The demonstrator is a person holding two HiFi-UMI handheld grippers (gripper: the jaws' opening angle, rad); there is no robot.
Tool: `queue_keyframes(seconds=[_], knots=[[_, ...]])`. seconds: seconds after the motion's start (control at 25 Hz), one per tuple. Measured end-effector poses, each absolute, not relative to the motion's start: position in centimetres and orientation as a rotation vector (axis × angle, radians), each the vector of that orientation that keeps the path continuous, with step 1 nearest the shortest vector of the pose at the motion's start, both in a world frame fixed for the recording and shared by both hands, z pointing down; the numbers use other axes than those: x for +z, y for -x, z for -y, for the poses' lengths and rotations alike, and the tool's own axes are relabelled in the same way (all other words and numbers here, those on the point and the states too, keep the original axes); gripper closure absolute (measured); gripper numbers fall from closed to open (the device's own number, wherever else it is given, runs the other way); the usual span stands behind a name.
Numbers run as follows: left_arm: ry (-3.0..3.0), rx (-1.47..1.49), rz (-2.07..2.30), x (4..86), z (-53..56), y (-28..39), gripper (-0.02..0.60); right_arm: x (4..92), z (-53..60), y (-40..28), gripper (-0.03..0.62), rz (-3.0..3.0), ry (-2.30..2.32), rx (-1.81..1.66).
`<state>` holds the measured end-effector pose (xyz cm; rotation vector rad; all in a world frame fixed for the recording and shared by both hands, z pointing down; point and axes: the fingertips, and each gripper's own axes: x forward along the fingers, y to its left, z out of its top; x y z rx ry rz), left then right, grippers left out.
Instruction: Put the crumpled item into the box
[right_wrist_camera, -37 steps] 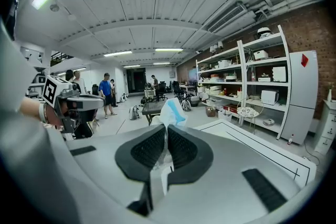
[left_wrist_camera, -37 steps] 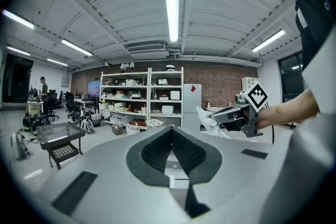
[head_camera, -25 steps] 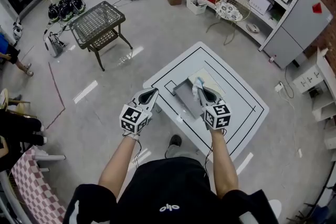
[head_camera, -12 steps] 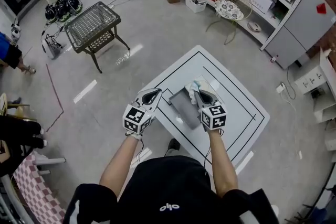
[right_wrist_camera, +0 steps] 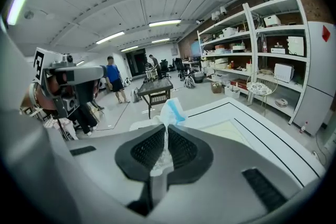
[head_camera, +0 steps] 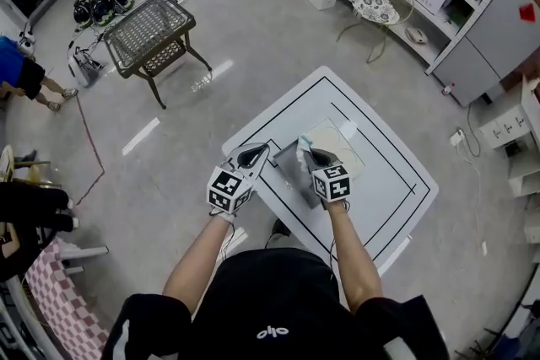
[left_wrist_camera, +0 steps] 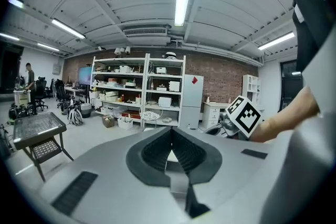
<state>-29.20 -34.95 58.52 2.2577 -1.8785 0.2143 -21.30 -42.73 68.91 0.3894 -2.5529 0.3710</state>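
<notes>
1. Pinching a crumpled white tissue-like wad with a blue streak (right_wrist_camera: pixel 170 109), the right gripper (right_wrist_camera: pixel 164 134) is clamping its jaws tight on the wad's lower end, so the loose top is sticking up clear of the pads.
2. That gripper is hovering over the white square table with black border lines (head_camera: pixel 384 181). The wad is hanging at the far edge of the shallow grey box (head_camera: pixel 287 170), seemingly being lined up for a drop.
3. The left gripper (left_wrist_camera: pixel 170 134) is holding its jaws together on nothing. It is sitting just beside the box's near-left side, probably placed to steady it.
4. A pale cream flat panel (head_camera: pixel 339 143) is lying just beyond the box; whether it is a lid is unclear.
5. Only 1 step appears to be remaining: letting go once the wad is squarely over the box.
</notes>
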Motion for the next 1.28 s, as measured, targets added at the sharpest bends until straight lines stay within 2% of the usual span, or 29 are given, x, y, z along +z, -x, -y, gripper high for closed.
queue_keyframes(seconds=[0.72, 1.16, 1.28], knots=[[-2.229, 0.234, 1.849, 60.8, 34.1, 29.1, 0.575, 82.2, 41.1, 20.8, 0.571, 2.154, -0.345, 0.466], [-2.22, 0.238, 1.853, 60.9, 33.9, 29.8, 0.575, 83.5, 40.7, 20.8, 0.568, 2.13, -0.355, 0.501], [-2.219, 0.234, 1.859, 60.9, 33.6, 30.0, 0.575, 82.8, 40.8, 20.9, 0.543, 2.146, -0.373, 0.505]])
